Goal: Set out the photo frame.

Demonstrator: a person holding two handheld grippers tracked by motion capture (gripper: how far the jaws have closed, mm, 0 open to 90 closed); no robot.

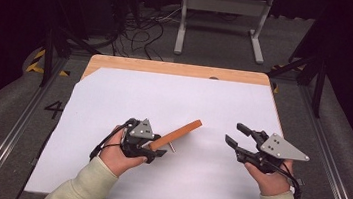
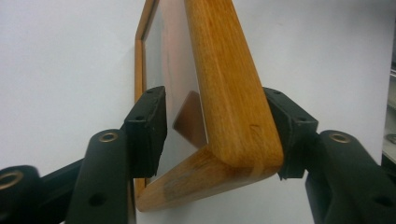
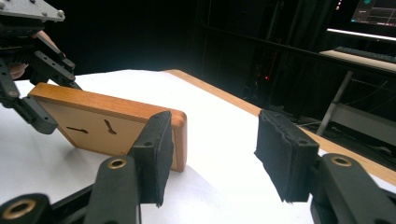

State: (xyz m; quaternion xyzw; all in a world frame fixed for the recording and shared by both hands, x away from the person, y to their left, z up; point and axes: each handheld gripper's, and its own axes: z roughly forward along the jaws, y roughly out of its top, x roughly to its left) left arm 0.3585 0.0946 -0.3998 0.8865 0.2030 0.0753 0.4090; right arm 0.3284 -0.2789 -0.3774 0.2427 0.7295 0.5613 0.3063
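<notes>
A dark numeral "4" is marked on the grey floor left of the table.

The frame stood tilted on the surface, blocking the way between left tool and right tool; white surface lay open beyond and right of it.
</notes>
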